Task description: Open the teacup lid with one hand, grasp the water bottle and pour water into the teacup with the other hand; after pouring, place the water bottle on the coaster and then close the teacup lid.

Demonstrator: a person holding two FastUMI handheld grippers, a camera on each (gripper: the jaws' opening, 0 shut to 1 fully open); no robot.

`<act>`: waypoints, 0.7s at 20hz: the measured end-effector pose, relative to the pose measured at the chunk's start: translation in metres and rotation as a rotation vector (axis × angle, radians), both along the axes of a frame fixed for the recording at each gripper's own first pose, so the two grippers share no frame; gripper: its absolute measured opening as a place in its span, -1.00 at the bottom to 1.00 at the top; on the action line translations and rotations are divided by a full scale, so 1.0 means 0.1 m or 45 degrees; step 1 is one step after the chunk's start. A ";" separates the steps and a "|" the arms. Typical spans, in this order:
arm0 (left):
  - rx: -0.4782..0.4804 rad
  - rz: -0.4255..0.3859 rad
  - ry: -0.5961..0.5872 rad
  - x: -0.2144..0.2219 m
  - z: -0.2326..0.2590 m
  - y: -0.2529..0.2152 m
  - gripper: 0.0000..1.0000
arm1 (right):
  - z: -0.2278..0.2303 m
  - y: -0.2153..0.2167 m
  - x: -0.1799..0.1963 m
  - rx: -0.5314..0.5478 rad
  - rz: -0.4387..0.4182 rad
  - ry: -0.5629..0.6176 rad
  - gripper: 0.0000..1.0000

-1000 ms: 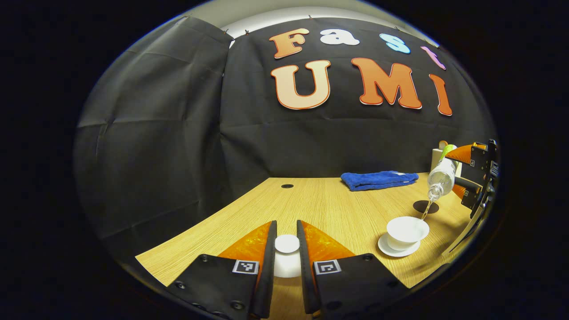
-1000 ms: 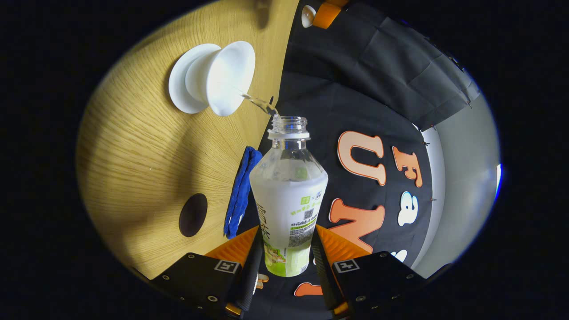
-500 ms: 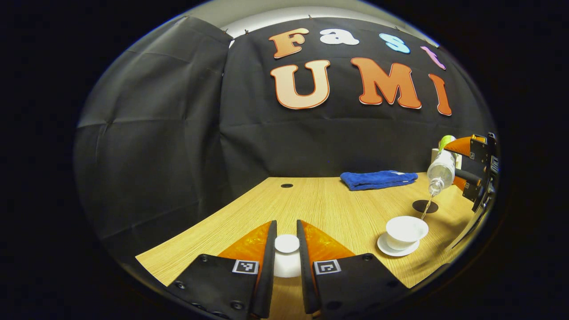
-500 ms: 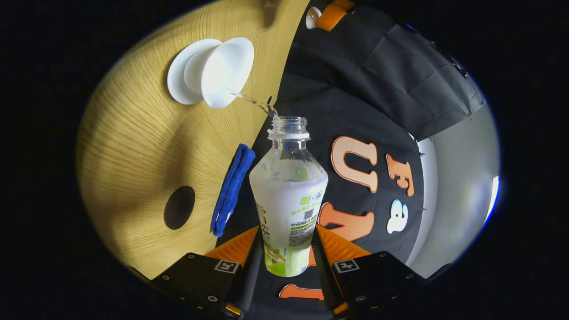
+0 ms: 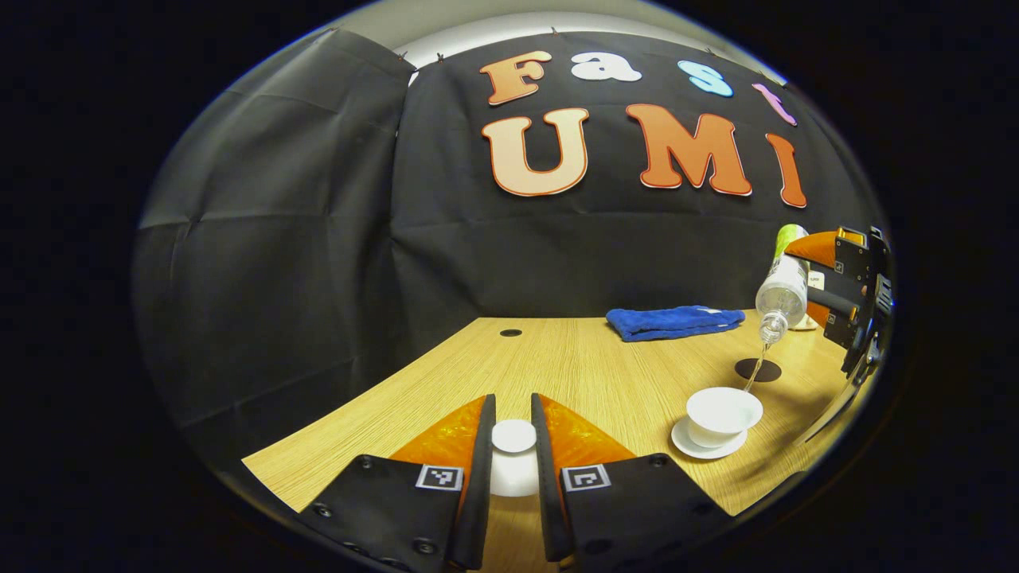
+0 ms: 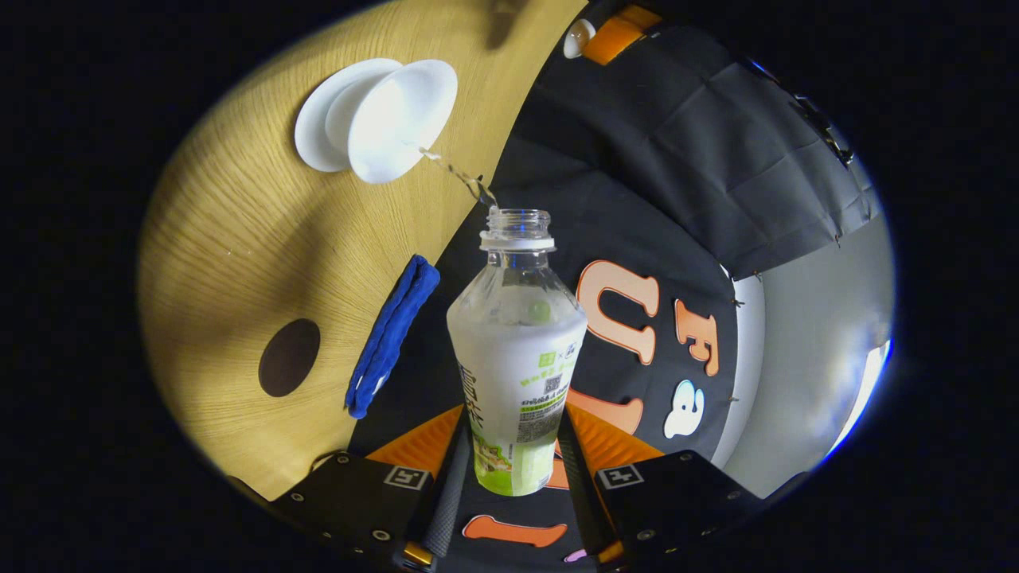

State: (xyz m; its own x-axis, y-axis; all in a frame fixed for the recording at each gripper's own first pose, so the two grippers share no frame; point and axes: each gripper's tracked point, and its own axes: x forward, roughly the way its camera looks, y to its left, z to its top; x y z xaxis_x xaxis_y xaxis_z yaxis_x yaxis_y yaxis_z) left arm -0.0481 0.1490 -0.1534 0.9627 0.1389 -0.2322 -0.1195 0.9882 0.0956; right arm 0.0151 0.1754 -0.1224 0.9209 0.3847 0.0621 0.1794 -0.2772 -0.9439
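Your right gripper (image 6: 509, 458) clamps the one water bottle (image 6: 516, 350), tilted, streaming into the one teacup (image 5: 723, 411); your left gripper (image 5: 513, 446) pinches its lid (image 5: 513, 436) above the table (image 5: 589, 374); one coaster (image 5: 758, 369) lies beyond the teacup

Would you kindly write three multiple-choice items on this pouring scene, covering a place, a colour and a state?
1. Where does the coaster lie?
A. under the teacup
B. on bare table between teacup and towel
C. on the towel

2. What colour is the folded towel?
A. blue
B. red
C. white

3. What is the water bottle doing?
A. standing capped
B. lying on the table
C. tilted, pouring

Answers:
1 B: the dark coaster sits on the table, apart from the teacup and towel.
2 A: it shows blue in both views.
3 C: the right gripper tips the water bottle, and a stream reaches the teacup; the left gripper holds the lid.
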 end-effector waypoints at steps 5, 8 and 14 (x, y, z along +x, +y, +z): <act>0.004 0.006 -0.003 -0.01 0.03 0.04 -0.38 | 0.00 0.04 -0.07 -0.040 0.037 -0.048 0.24; 0.011 -0.001 -0.007 0.00 0.05 0.03 -0.38 | 0.02 0.06 -0.06 -0.068 0.053 -0.089 0.24; 0.018 -0.007 -0.014 0.00 0.09 0.01 -0.38 | 0.06 0.12 -0.07 -0.134 0.098 -0.123 0.24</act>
State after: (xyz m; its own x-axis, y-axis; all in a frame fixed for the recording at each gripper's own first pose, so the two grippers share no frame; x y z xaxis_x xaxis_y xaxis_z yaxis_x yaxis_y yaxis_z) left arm -0.0479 0.1503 -0.1442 0.9658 0.1370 -0.2199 -0.1155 0.9874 0.1081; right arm 0.0079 0.1873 -0.1165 0.8802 0.4630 0.1046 0.2926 -0.3559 -0.8875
